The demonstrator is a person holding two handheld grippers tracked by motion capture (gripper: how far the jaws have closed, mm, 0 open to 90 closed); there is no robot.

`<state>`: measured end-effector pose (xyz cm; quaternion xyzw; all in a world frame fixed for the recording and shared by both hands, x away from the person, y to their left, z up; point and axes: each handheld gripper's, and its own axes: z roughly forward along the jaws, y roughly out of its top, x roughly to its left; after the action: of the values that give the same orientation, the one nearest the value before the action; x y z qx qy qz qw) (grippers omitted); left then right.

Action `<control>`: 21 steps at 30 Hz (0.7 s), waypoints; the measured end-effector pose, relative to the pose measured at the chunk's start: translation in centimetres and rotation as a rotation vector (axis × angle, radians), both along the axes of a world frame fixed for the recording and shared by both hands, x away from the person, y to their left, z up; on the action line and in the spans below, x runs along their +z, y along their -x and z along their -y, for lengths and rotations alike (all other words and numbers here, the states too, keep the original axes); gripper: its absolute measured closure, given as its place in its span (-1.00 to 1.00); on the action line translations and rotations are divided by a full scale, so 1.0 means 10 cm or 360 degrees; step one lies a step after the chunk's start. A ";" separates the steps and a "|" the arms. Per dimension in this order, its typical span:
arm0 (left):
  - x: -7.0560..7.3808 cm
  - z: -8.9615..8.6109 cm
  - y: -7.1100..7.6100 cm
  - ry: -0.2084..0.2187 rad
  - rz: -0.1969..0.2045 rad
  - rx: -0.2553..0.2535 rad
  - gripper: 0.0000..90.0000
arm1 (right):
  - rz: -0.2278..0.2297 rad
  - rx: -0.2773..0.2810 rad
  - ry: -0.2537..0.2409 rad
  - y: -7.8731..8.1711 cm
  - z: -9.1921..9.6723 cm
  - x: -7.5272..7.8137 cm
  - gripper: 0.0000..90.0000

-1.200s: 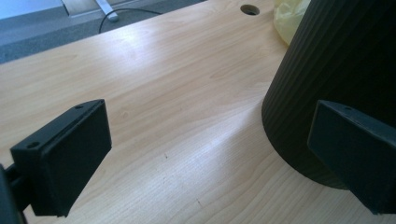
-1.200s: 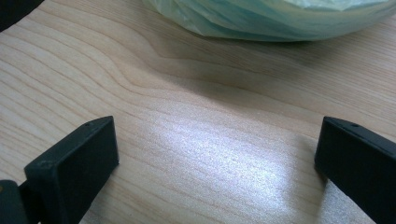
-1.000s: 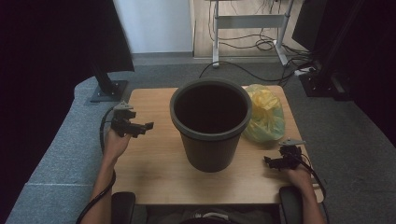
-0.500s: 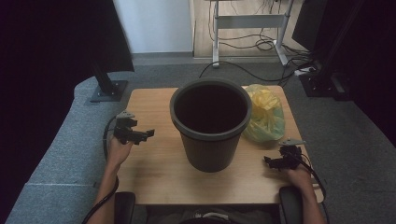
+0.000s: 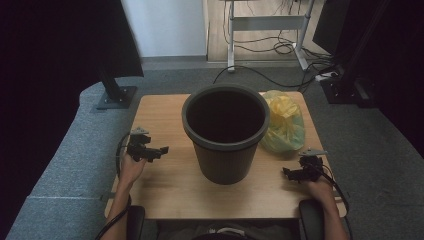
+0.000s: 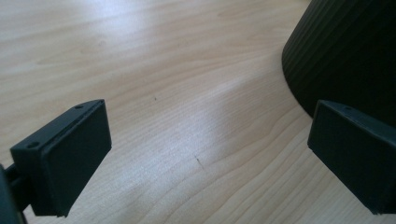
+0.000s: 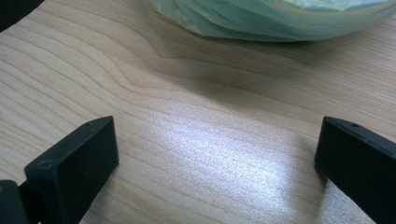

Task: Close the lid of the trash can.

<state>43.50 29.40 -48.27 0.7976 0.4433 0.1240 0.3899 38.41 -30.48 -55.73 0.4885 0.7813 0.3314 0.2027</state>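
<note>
- Our left gripper (image 5: 159, 150) has drawn back toward us down the table's (image 5: 165, 112) left side, jaws wide and empty; we judge it is lining up on the bucket
- Our right gripper (image 5: 289, 173) has not moved, jaws wide, empty
- The black bucket (image 5: 226, 132) stands upright mid-table, inside dark, seemingly empty
- Behind it, touching, lies the yellow bag (image 5: 284, 121)

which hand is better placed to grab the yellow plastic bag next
Right. The right tool sits open on the wooden table just in front of the crumpled yellow plastic bag, which lies ahead in its own view. The left tool is across the ribbed black plastic bin.
</note>
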 end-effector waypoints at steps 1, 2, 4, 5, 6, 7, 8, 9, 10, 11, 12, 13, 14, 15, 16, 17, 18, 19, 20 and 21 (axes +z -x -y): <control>-0.03 0.01 0.00 0.0000 -0.0006 0.0003 -1.00 | 0.0000 0.0000 0.0000 0.00 0.00 0.00 -1.00; -0.05 0.01 0.00 -0.0005 -0.0010 -0.0001 -1.00 | -0.0001 -0.0001 0.0000 0.00 0.00 0.00 -1.00; -0.10 0.02 0.01 -0.0013 -0.0022 -0.0001 -1.00 | -0.0001 0.0000 0.0000 0.00 0.00 0.00 -1.00; -0.12 0.02 0.01 -0.0015 -0.0031 -0.0004 -1.00 | 0.0000 0.0000 0.0000 0.00 0.00 0.00 -1.00; -0.15 0.03 0.01 -0.0013 -0.0035 -0.0008 -1.00 | 0.0000 0.0000 0.0000 0.00 0.00 0.00 -1.00; -0.17 0.03 0.01 -0.0019 -0.0042 -0.0012 -1.00 | 0.0000 0.0000 0.0000 0.00 0.00 0.00 -1.00; -0.19 0.04 0.02 -0.0028 -0.0046 -0.0007 -1.00 | -0.0001 0.0000 0.0000 0.00 0.00 0.00 -1.00; -0.22 0.04 0.02 -0.0032 -0.0050 -0.0009 -1.00 | 0.0000 0.0000 0.0000 0.00 0.00 0.00 -1.00; -0.25 0.04 0.03 -0.0033 -0.0061 -0.0010 -1.00 | 0.0000 0.0000 0.0000 0.00 0.00 0.00 -1.00; -0.28 0.05 0.03 -0.0032 -0.0067 -0.0006 -1.00 | 0.0000 0.0000 0.0000 0.00 0.00 0.00 -1.00; -0.31 0.05 0.04 -0.0045 -0.0075 -0.0009 -1.00 | -0.0001 0.0000 0.0000 0.00 0.00 0.00 -1.00; -0.34 0.06 0.04 -0.0054 -0.0084 -0.0014 -1.00 | -0.0001 0.0000 0.0000 0.00 0.00 0.00 -1.00; -0.36 0.07 0.04 -0.0066 -0.0089 -0.0018 -1.00 | 0.0000 0.0000 0.0000 0.00 0.00 0.00 -1.00; -0.39 0.08 0.04 -0.0073 -0.0097 -0.0020 -1.00 | -0.0001 0.0000 0.0000 0.00 0.00 0.00 -1.00; -0.42 0.10 0.05 -0.0082 -0.0104 -0.0024 -1.00 | -0.0001 0.0000 0.0000 0.00 0.00 0.00 -1.00; -0.45 0.11 0.05 -0.0092 -0.0113 -0.0028 -1.00 | -0.0001 0.0000 0.0000 0.00 0.00 0.00 -1.00; -0.47 0.12 0.05 -0.0102 -0.0117 -0.0031 -1.00 | -0.0001 0.0000 0.0000 0.00 0.00 0.00 -1.00; -0.50 0.14 0.06 -0.0103 -0.0124 -0.0029 -1.00 | 0.0000 0.0000 0.0000 0.00 0.00 0.00 -1.00; -0.52 0.15 0.06 -0.0113 -0.0134 -0.0038 -1.00 | 0.0000 0.0000 0.0000 0.00 0.00 0.00 -1.00; -0.55 0.16 0.06 -0.0128 -0.0140 -0.0043 -1.00 | 0.0000 0.0000 0.0000 0.00 0.00 0.00 -1.00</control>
<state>42.93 27.75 -53.72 0.8232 0.4438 0.1014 0.3393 38.41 -30.48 -55.73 0.4886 0.7813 0.3313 0.2026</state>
